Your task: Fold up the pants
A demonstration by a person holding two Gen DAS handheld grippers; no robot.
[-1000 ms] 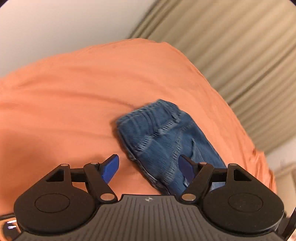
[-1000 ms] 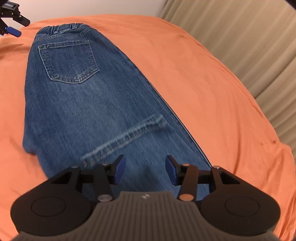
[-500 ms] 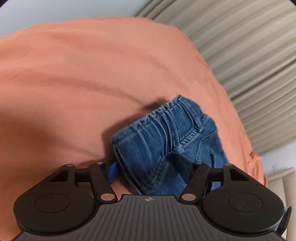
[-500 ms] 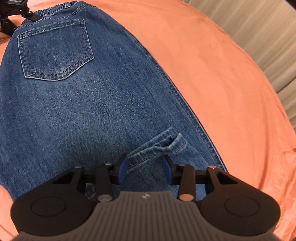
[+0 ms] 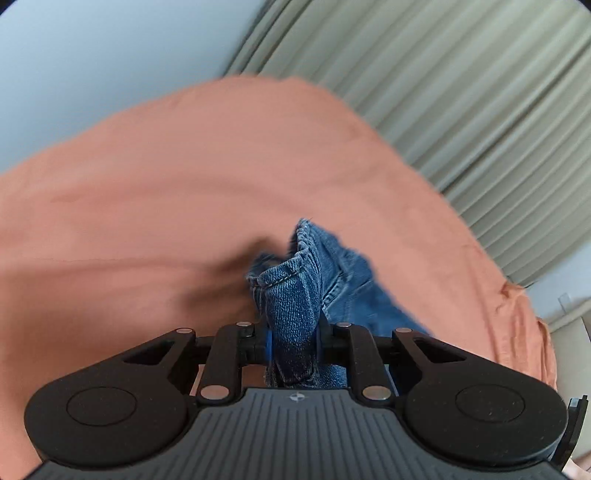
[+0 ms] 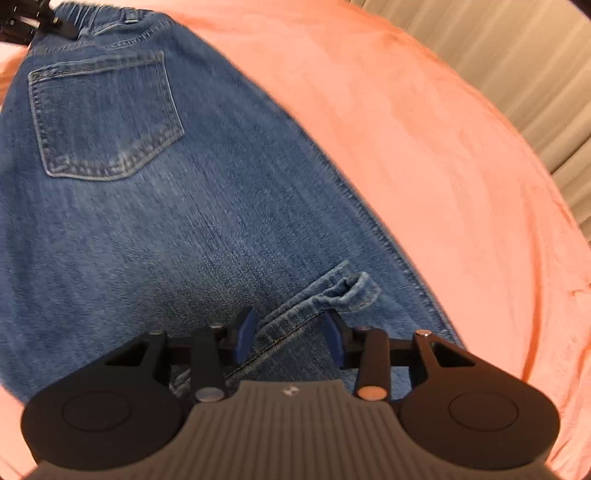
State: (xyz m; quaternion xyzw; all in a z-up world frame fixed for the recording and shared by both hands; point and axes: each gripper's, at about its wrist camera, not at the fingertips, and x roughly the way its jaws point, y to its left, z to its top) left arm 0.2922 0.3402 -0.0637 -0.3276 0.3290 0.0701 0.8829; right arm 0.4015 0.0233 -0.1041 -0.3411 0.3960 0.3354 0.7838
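Blue denim pants (image 6: 155,229) lie on an orange bed cover (image 6: 424,155), back pocket (image 6: 107,118) up, with a leg hem (image 6: 317,302) folded over the thigh. My left gripper (image 5: 293,339) is shut on the waistband corner (image 5: 291,295) and lifts it off the cover. It also shows in the right wrist view (image 6: 26,18) at the top left, on the waistband. My right gripper (image 6: 288,336) is open, its blue pads either side of the hem, just above the denim.
The orange cover (image 5: 147,206) spreads wide around the pants. Pleated beige curtains (image 5: 461,92) hang behind the bed, also in the right wrist view (image 6: 517,55). A pale wall (image 5: 92,55) stands at the far left.
My left gripper closed on the waistband corner and raised it. My right gripper moved forward along the pants to the folded hem and stays open.
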